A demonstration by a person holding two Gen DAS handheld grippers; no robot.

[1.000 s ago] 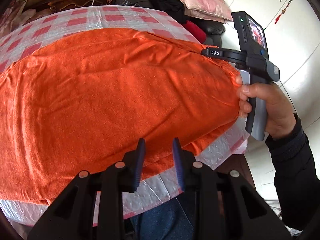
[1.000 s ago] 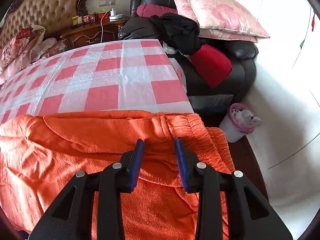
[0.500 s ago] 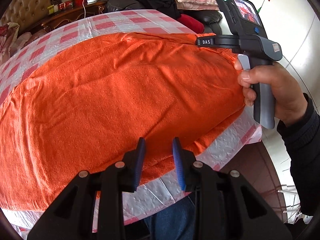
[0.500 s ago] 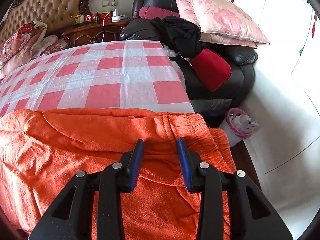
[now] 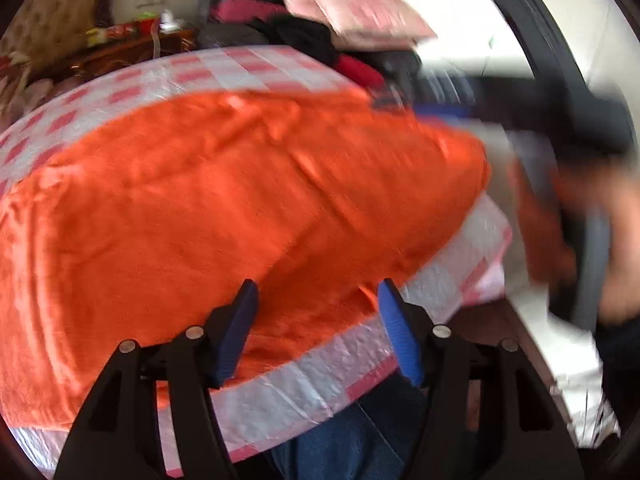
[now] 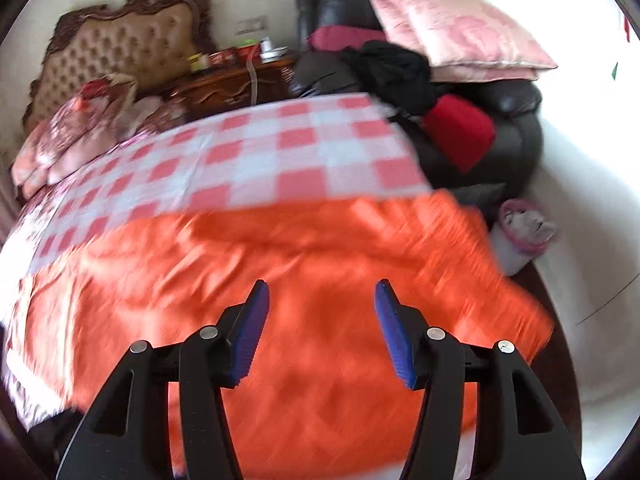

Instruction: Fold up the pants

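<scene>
Orange pants (image 5: 240,200) lie spread across the red-and-white checked bed cover (image 5: 208,76). My left gripper (image 5: 318,296) hovers at their near edge. Its jaws are opening wide and the blue pads press on nothing. In the right wrist view the pants (image 6: 320,248) fill the foreground, the gathered waistband end to the right. My right gripper (image 6: 320,296) hangs over them, its jaws also opening with only cloth below. The right hand and its handle (image 5: 592,240) show as a blur at the right of the left wrist view.
A black sofa (image 6: 516,120) with pink pillows (image 6: 452,28) and dark clothes stands beyond the bed's right edge. A small bin (image 6: 524,228) sits on the floor there. A nightstand (image 6: 232,84) and headboard (image 6: 120,52) are at the back. Jeans-clad legs (image 5: 352,432) are below the near edge.
Both grippers' jaws have spread from a narrow gap to wide apart. The right gripper has drawn back from the waistband, so more of the pants shows. Both views are now motion-blurred.
</scene>
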